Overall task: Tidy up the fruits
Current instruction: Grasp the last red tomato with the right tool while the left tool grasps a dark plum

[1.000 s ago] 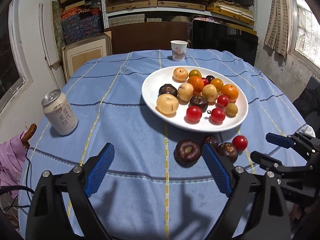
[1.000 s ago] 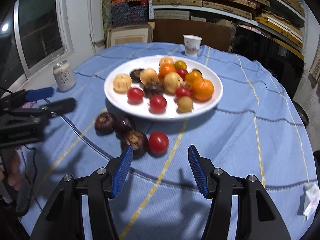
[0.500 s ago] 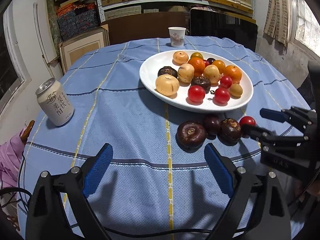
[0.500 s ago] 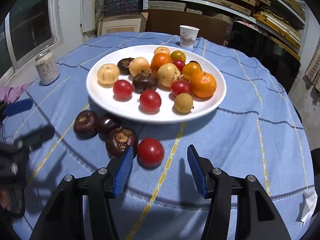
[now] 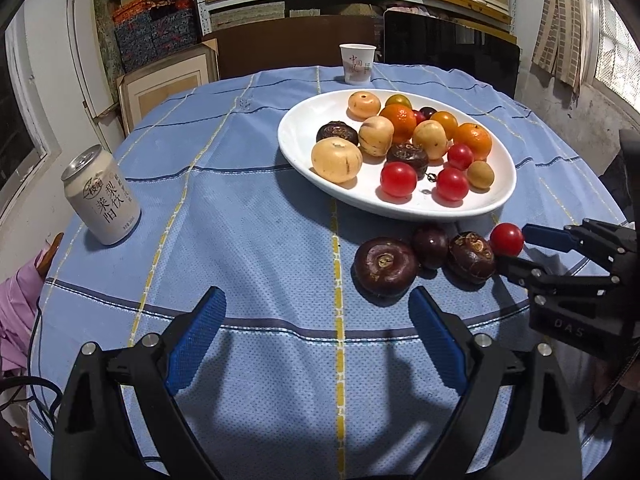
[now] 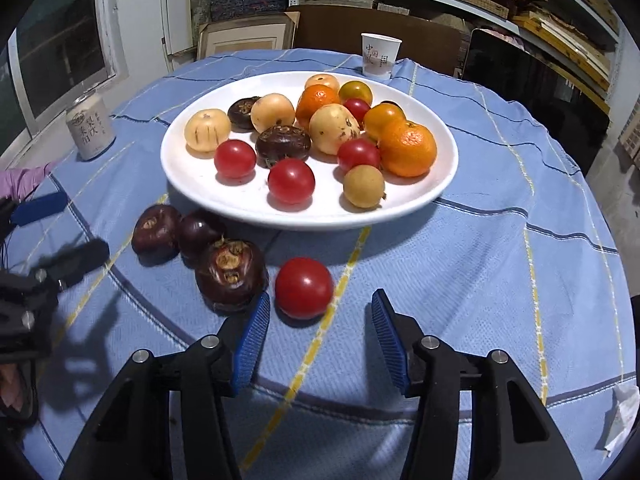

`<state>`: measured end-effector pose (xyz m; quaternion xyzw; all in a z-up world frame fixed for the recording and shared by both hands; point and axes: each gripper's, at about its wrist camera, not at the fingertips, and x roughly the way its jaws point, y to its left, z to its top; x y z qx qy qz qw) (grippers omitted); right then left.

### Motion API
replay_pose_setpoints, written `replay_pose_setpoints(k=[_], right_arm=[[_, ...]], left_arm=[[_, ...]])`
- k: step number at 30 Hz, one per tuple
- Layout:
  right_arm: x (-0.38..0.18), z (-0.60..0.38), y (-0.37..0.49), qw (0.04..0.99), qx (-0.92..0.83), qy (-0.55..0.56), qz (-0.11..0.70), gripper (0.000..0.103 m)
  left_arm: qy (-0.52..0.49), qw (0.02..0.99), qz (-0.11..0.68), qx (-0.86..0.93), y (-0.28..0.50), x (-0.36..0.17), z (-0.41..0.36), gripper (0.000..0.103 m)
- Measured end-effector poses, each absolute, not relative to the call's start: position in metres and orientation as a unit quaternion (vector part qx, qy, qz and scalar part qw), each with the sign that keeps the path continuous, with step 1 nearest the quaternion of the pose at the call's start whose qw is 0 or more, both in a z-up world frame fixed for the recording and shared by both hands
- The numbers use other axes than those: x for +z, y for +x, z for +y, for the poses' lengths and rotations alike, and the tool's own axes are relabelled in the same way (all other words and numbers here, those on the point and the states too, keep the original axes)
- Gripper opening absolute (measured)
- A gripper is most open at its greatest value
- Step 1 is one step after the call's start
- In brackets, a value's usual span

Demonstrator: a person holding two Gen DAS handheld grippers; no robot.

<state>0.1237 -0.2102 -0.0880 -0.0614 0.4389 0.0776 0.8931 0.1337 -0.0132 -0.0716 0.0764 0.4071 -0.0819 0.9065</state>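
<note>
Tomato [image 6: 304,288]: loose on the cloth, just before the plate [image 6: 444,184]
Right gripper [image 6: 320,338]: jaws closing, tomato not yet pinched
Left gripper [image 5: 316,340]: held wide, empty
Advice: tomato to be centred between pads, neighbouring dark fruit [image 6: 230,274] avoided

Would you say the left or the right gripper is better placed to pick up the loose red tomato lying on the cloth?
Right, probably: the right gripper, jaws closing, sits just short of the red tomato, while the left gripper faces bare cloth.
</note>
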Motion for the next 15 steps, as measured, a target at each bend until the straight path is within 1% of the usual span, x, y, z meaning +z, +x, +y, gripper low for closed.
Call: replay_pose_setpoints(k=[1,4,6,7,10,15], right_arm=[[-0.088,-0.209,0.125,0.894,0.075,-0.065,0.438,0.048],[-0.088,-0.211,0.134,0.893,0.072,-0.056,0.440,0.047],[-0.091,-0.214,0.140,0.891,0.074,-0.046,0.446,0.043],[-0.091,-0.215,0.140,0.892,0.078,-0.039,0.443,0.030],[-0.088,-0.214,0.132,0.897,0.077,-0.047,0.433,0.029],[-0.083,-0.221,0.102,0.901,0.100,-0.010,0.421,0.029]], left_arm=[[0.080,0.907,0.406,-0.082,0.133,-0.072,-0.014,0.090],[0.086,0.906,0.406,-0.083,0.134,-0.073,-0.017,0.090],[0.084,0.905,0.408,-0.085,0.136,-0.074,-0.020,0.090],[0.084,0.905,0.408,-0.085,0.136,-0.074,-0.021,0.090],[0.090,0.905,0.407,-0.088,0.142,-0.073,-0.028,0.090],[0.085,0.897,0.420,-0.108,0.154,-0.080,-0.038,0.090]])
